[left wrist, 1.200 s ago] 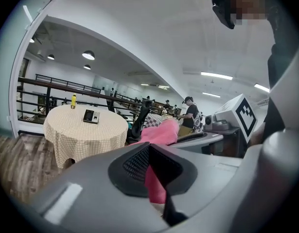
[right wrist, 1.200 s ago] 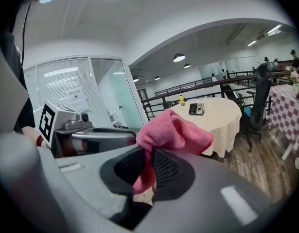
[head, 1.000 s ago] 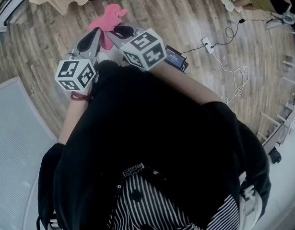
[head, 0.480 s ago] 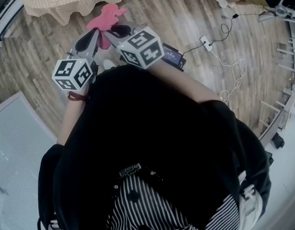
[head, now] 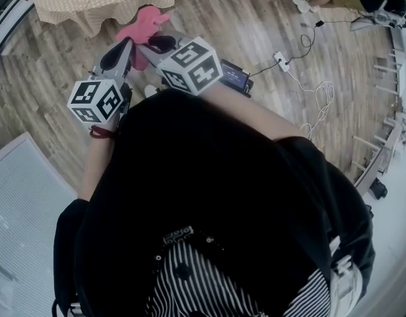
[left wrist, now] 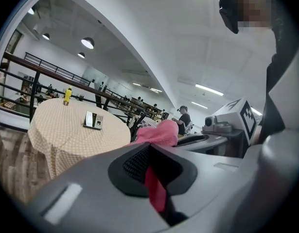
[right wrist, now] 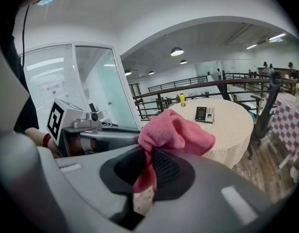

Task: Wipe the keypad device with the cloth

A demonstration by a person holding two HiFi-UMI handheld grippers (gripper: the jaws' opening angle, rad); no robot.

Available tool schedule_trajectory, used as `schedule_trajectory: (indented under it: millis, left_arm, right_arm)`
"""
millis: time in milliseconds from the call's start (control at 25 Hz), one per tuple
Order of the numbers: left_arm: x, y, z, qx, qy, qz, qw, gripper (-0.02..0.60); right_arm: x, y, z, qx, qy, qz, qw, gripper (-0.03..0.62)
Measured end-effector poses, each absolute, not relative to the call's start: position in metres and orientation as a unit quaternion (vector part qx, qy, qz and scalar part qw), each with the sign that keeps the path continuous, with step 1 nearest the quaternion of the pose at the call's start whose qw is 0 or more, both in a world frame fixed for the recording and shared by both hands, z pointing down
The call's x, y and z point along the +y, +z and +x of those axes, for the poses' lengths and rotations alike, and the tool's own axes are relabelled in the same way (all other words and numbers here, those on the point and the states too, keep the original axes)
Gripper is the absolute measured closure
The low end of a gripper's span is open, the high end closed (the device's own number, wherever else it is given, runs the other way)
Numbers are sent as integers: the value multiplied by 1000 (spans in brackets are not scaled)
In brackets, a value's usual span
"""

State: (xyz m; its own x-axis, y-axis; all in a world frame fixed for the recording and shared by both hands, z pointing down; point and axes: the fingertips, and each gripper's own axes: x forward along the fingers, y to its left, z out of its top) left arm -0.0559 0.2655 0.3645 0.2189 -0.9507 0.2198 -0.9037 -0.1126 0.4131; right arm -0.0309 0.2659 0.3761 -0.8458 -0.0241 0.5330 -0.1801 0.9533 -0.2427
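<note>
A pink cloth (head: 144, 25) hangs between both grippers, held out over the wooden floor in front of the person's body. My left gripper (head: 128, 43) is shut on one part of the cloth (left wrist: 156, 132). My right gripper (head: 154, 43) is shut on another part of the cloth (right wrist: 176, 132). The keypad device (left wrist: 94, 121) lies flat on a round table with a beige checked cover (left wrist: 66, 130), well ahead of both grippers. In the right gripper view the keypad device (right wrist: 205, 113) sits on that same table (right wrist: 227, 130), beyond the cloth.
A yellow bottle (left wrist: 67, 95) stands at the table's far side. On the floor to the right lie a dark flat box (head: 237, 79) and a white power strip with its cable (head: 282, 59). A pale grey panel (head: 18, 197) is at the left. Railings run behind the table.
The table at the top of the head view has come further into view and a little closer. Both grippers keep their hold on the cloth and shift slightly left.
</note>
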Motion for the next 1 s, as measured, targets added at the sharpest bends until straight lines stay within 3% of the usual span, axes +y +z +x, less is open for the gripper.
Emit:
schedule_trajectory:
  millis: [1000]
  left_arm:
    - [254,379,-136,-686,-39,686,242,577]
  right_arm:
    - [248,386,-119,-956,115,-39,268,548]
